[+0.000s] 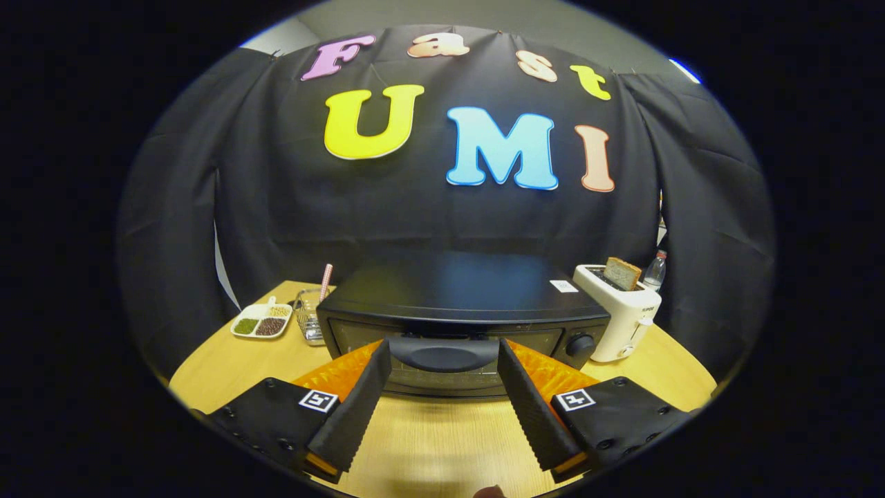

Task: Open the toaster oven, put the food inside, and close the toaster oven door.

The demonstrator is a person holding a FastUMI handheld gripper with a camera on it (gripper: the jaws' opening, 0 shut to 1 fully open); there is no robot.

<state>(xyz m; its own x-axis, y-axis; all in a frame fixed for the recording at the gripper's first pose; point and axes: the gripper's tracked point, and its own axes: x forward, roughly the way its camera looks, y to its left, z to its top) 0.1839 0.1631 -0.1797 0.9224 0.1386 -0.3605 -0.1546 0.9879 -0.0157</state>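
The wooden counter carries a black toaster oven, door closed. The hand-held gripper is spread wide, its fingertips flanking the door handle; contact cannot be judged. Right of the oven stands a white toaster holding a bread slice. To the left sits a divided dish of grains.

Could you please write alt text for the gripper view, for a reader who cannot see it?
The open claw brackets the handle of a closed toaster oven on a wooden table. A toaster holding bread stands beside the oven.
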